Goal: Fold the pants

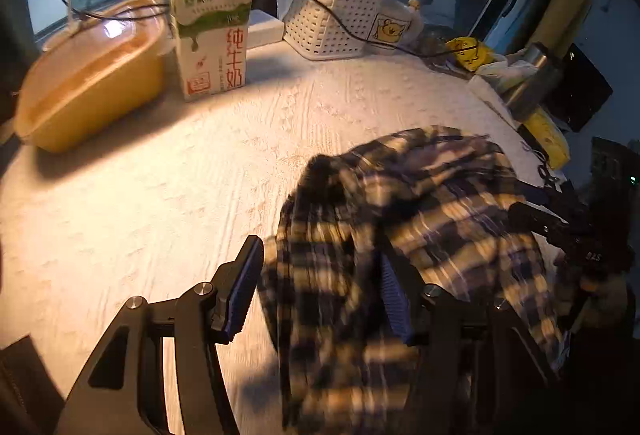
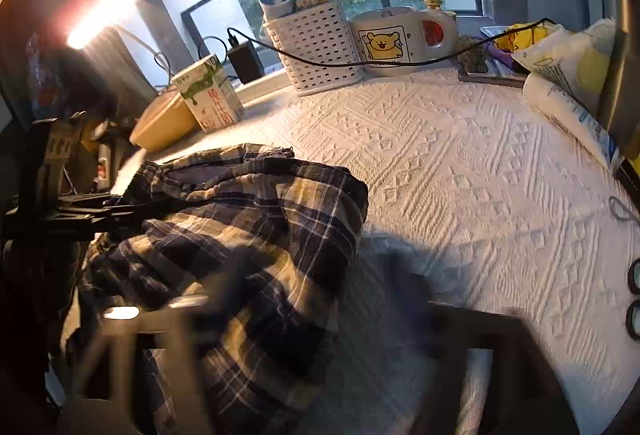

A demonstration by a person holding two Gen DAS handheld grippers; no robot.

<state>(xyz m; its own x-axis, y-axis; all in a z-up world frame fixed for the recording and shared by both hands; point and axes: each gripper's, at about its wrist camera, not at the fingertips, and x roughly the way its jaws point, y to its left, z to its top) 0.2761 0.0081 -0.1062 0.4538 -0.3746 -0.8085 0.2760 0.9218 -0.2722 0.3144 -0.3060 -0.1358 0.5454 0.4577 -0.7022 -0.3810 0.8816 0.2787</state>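
The plaid pants (image 1: 400, 235) lie bunched on the white textured table cover (image 1: 160, 187); they also show in the right wrist view (image 2: 248, 235). My left gripper (image 1: 320, 291) is open, its blue pads wide apart, with a fold of the pants hanging between and over the right finger (image 1: 394, 295). My right gripper (image 2: 320, 335) is badly blurred in its own view, its fingers near the pants' near edge; I cannot tell if it holds cloth. It also shows at the right edge of the left wrist view (image 1: 560, 227), beside the pants.
At the back stand a yellow container (image 1: 92, 75), a milk carton (image 1: 212, 39), a white basket (image 1: 340, 15), a bear-print kettle (image 2: 400, 39), a black cable (image 2: 360, 63), and bags and packets at the right (image 2: 568, 75). A lamp (image 2: 100, 15) glares at the left.
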